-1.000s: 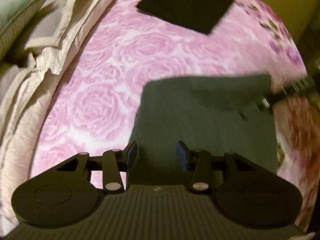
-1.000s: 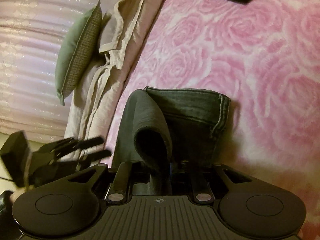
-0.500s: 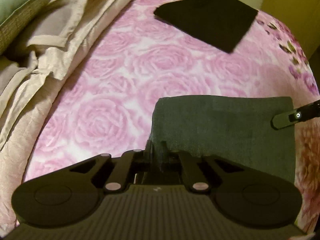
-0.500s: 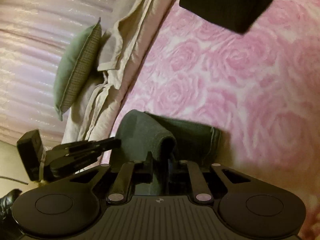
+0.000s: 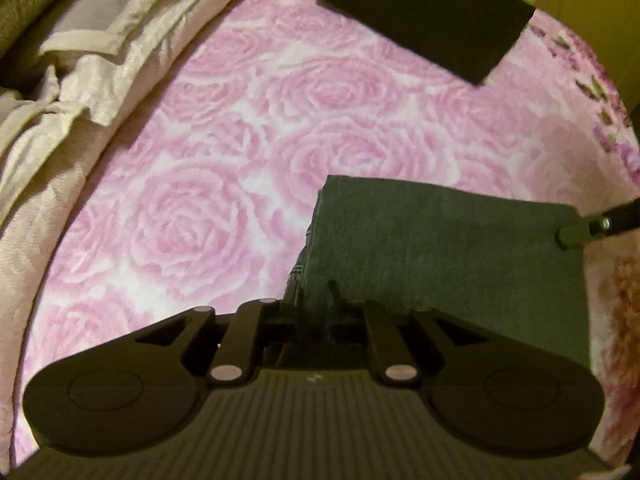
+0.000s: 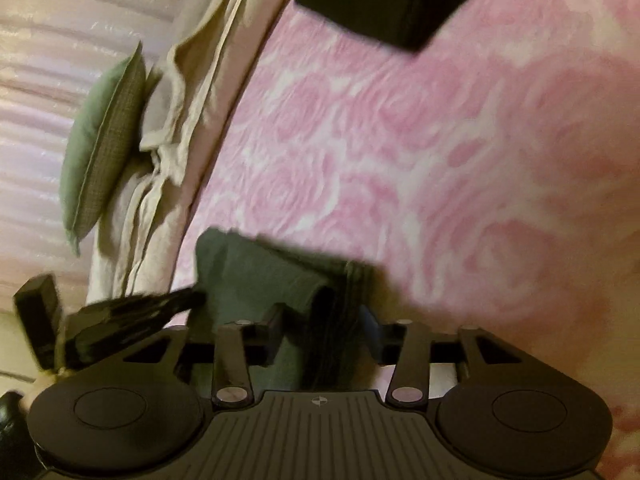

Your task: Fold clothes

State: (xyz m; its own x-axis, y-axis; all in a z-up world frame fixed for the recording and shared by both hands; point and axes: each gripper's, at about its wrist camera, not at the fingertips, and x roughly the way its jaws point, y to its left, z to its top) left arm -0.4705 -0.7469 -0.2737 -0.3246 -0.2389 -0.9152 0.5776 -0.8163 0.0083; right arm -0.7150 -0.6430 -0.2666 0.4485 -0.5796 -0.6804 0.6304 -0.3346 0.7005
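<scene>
Dark grey jeans (image 5: 440, 256) lie folded in a flat rectangle on the pink rose bedspread (image 5: 240, 160). My left gripper (image 5: 316, 308) pinches a small ridge of the jeans at their near left corner, and its jaws are just starting to open. In the right wrist view the jeans (image 6: 256, 276) show a rolled fold at their near edge. My right gripper (image 6: 322, 320) straddles that fold with its jaws opening, and the pads no longer press on the cloth. One right fingertip (image 5: 576, 236) shows at the jeans' right edge in the left wrist view.
A folded black garment (image 5: 432, 12) lies further up the bedspread. Crumpled beige bedding (image 5: 80, 80) runs along the left side, with a green cushion (image 6: 100, 152) against a pale striped backing (image 6: 40, 60). The left gripper's black body (image 6: 132, 312) crosses the right view's lower left.
The lifted flap of the jeans has come down flat. My left gripper went from open to pinching the near corner. My right gripper has let go of the fold and spread its jaws.
</scene>
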